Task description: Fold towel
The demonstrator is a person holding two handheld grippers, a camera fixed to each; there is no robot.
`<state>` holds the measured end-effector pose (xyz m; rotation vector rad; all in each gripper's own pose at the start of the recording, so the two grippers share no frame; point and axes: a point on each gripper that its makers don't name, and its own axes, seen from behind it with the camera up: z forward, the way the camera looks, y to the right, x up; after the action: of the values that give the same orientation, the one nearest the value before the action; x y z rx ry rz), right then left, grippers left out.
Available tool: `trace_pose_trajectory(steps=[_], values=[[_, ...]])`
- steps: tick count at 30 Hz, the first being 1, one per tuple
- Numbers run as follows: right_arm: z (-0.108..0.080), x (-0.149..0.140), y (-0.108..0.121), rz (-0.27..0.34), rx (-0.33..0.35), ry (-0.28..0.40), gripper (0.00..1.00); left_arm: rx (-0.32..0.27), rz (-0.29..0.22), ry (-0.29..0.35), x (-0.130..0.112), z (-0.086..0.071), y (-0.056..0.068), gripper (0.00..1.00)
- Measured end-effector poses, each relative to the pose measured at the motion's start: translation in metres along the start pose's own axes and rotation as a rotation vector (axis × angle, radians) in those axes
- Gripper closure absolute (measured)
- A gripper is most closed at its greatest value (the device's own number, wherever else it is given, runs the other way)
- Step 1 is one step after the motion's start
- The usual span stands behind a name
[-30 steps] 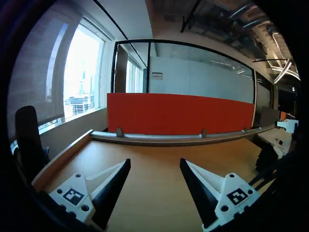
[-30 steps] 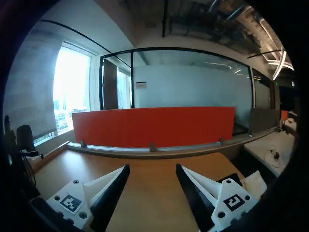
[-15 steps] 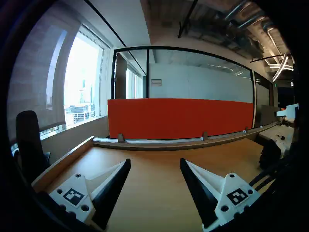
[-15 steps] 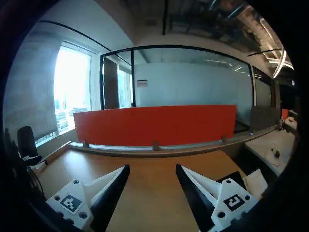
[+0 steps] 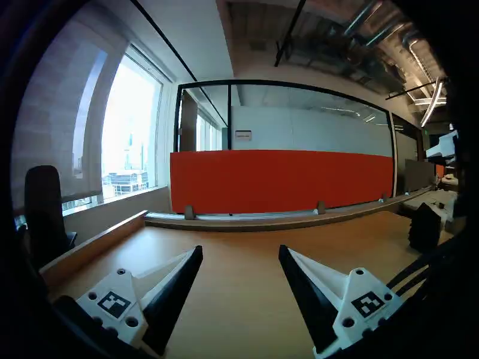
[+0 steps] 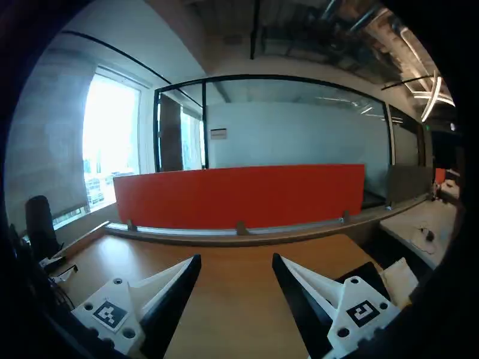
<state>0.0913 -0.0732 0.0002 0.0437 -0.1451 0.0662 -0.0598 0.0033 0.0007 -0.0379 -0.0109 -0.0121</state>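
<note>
The left gripper (image 5: 239, 249) hangs over the wooden desk (image 5: 239, 317), jaws apart, holding nothing; the right gripper (image 6: 236, 257) gapes empty too. At four o'clock in the right gripper view lies a white thing (image 6: 400, 277); whether it is the towel, I cannot tell.

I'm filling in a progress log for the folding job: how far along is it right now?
Done: nothing yet that these views confirm; no fold can be seen. In hand: nothing. The left tongs and right tongs both stand open and hold nothing, poised over the bare wooden desk and facing the orange partition. Left: apparently the whole job, from gripping the cloth to every fold.
</note>
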Motion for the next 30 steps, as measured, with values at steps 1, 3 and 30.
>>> trace_pose_trajectory(steps=[1, 3, 30], values=[[0.0, -0.006, -0.001, -0.005, 0.002, -0.005, 0.08, 0.002, 0.004, 0.001, -0.006, 0.0, -0.001, 0.06], [0.001, -0.015, -0.004, -0.014, 0.006, -0.014, 0.08, 0.006, 0.01, 0.003, -0.015, -0.001, -0.002, 0.06], [0.006, -0.047, -0.021, -0.065, 0.03, -0.009, 0.08, 0.028, -0.007, 0.041, -0.08, 0.003, -0.012, 0.06]])
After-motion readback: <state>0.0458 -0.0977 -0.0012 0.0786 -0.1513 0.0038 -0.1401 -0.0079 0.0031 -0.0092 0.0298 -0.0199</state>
